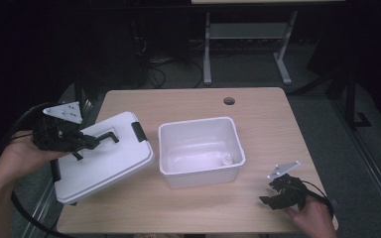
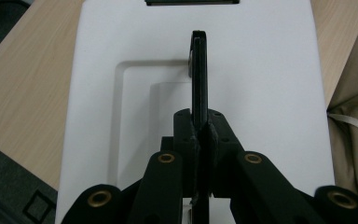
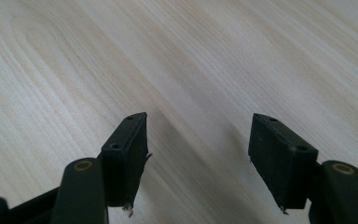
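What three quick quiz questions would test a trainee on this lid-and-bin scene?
1. True or false: the left gripper is shut on the lid's black handle.
2. Where is the lid? A) sealed on the bin B) left of the bin, off it C) on the floor
3. What is between the jaws of the right gripper?

Key: 1 true, the jaws pinch the handle in the left gripper view. 2 B, it lies tilted beside the open bin, overhanging the table edge. 3 nothing; they stand open over bare table.
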